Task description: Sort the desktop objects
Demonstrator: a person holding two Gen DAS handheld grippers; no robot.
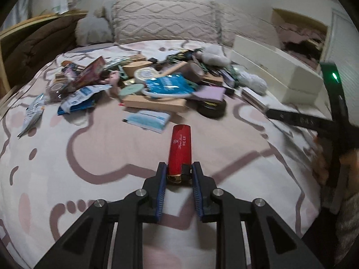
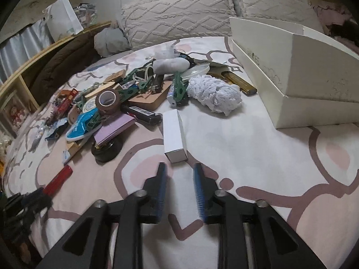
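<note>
Left claw (image 1: 179, 170) is clenched on a glossy red cylindrical lighter (image 1: 180, 149). Right claw (image 2: 179, 171) is released; only its view shows the matte white rectangular box (image 2: 174, 135) just ahead.

The red lighter (image 1: 179, 148) bears gold lettering (too small to read); nothing else is legible.

Left gripper (image 1: 178, 168) clamped; right gripper (image 2: 179, 168) parted, empty.
</note>
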